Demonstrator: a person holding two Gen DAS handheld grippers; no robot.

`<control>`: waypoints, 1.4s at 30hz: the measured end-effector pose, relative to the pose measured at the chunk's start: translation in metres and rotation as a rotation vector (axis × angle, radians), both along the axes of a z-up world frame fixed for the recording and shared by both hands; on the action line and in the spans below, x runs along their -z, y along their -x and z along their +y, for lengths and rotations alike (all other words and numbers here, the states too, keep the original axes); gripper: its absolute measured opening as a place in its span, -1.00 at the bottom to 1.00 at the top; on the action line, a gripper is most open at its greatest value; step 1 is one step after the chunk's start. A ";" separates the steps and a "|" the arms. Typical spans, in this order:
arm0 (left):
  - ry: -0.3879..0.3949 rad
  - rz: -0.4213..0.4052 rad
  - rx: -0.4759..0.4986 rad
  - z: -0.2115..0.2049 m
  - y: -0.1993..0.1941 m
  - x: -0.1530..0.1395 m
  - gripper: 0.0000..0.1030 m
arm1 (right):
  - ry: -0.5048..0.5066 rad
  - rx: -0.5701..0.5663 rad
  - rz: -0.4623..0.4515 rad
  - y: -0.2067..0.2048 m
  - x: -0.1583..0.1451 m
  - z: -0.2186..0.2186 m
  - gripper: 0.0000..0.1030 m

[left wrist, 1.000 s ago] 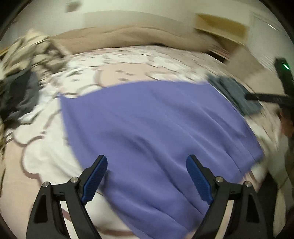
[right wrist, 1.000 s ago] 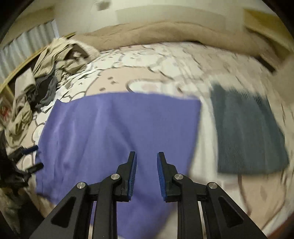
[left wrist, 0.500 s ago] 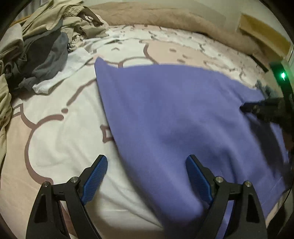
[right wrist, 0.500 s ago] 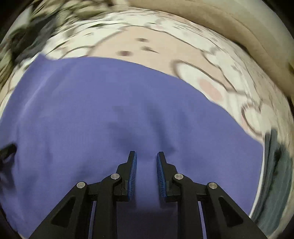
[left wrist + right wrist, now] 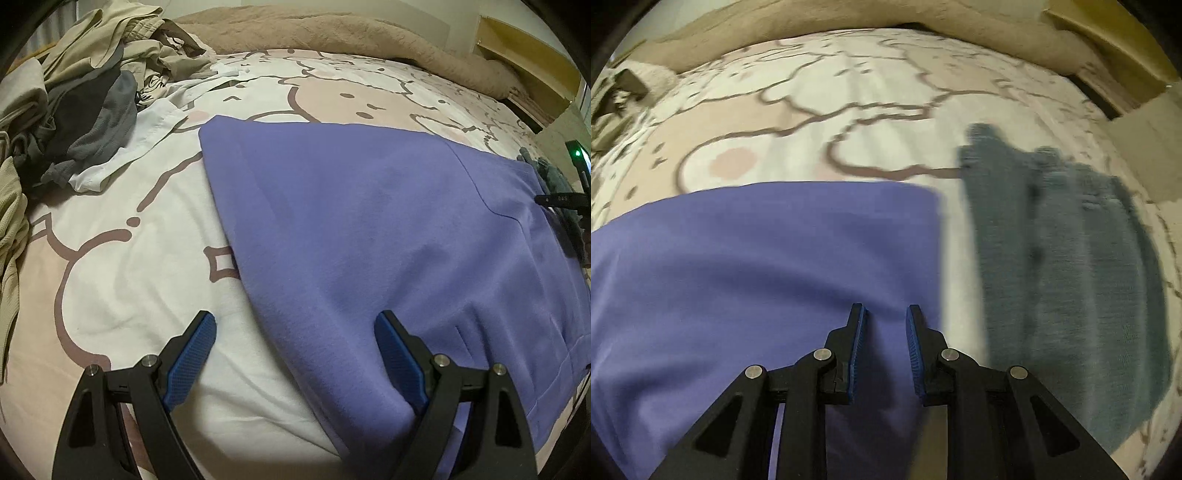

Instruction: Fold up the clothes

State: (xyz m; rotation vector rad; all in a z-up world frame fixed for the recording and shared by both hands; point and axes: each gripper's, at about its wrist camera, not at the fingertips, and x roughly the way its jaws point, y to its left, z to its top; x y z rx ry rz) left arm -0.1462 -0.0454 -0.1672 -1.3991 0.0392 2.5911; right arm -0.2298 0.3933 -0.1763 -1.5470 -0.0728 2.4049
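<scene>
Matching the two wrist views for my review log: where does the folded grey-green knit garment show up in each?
Left wrist: the folded grey-green knit garment peeks out at the far right edge, beyond the purple cloth.
Right wrist: it fills the right side, blurred, lying beside the purple cloth.
Shared landmark: the purple cloth's right edge.

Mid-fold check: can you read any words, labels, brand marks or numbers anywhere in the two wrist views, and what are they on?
No text can be read with confidence.
Right gripper, seen at the edge of the left wrist view: small pale marks on its black body, too small to read.
Purple garment: no label or print in sight.
Bedsheet: cartoon outlines only, no words.
Grey folded garment: blurred, no tag visible.
</scene>
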 end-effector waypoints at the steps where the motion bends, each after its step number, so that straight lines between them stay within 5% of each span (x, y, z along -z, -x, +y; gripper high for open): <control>1: -0.018 0.011 0.014 0.002 -0.003 -0.004 0.70 | -0.028 0.023 0.002 -0.001 -0.001 0.006 -0.60; 5: -0.089 0.056 0.071 0.008 -0.017 -0.021 0.67 | 0.077 0.004 0.038 -0.034 -0.023 -0.001 -0.60; 7: -0.118 0.091 0.142 0.020 -0.029 -0.032 0.67 | 0.110 -0.116 0.068 -0.061 -0.037 -0.034 -0.60; 11: -0.083 0.109 0.343 0.064 -0.059 -0.039 0.67 | 0.207 -0.390 0.050 -0.122 -0.040 -0.111 -0.60; 15: 0.000 0.063 0.521 0.092 -0.086 -0.023 0.67 | 0.151 -0.508 -0.021 -0.170 -0.014 -0.139 -0.60; 20: 0.038 -0.026 0.634 0.097 -0.104 -0.009 0.67 | 0.160 -0.446 0.044 -0.220 -0.006 -0.095 -0.60; 28: 0.041 0.021 0.597 0.096 -0.112 -0.018 0.69 | 0.118 -0.287 0.064 -0.248 -0.021 -0.065 -0.60; 34: -0.056 0.026 0.501 0.077 -0.100 -0.030 0.70 | 0.201 -0.418 0.158 -0.251 -0.047 -0.115 -0.60; 39: 0.028 -0.073 0.475 0.076 -0.102 -0.009 0.70 | 0.180 -0.442 0.043 -0.246 -0.006 -0.134 -0.60; 42: 0.015 -0.082 0.517 0.078 -0.108 -0.014 0.70 | 0.187 -0.468 0.028 -0.256 -0.010 -0.130 -0.59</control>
